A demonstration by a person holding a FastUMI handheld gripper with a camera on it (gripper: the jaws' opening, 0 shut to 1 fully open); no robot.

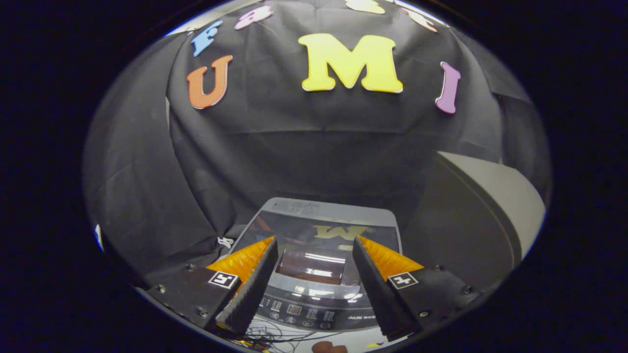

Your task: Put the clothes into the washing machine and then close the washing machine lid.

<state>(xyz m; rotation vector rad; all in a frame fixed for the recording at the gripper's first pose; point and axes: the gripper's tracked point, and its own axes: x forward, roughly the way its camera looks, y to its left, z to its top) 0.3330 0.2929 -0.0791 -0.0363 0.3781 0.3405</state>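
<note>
A grey top-loading washing machine [319, 211] stands below and ahead of my gripper [314, 245], seen from above. Its dark glass lid [314, 235] lies flat and down over the tub, reflecting the booth wall. The control panel [314, 311] with small buttons runs along the machine's near edge, between my fingers. The fingers [250, 279] are spread wide apart above the lid with nothing between them. No clothes are in sight.
A large grey rounded object [495, 196] rises to the right of the machine. Black cloth hangs behind and to the left. A tangle of thin cables [274, 336] lies on a white surface just below the control panel.
</note>
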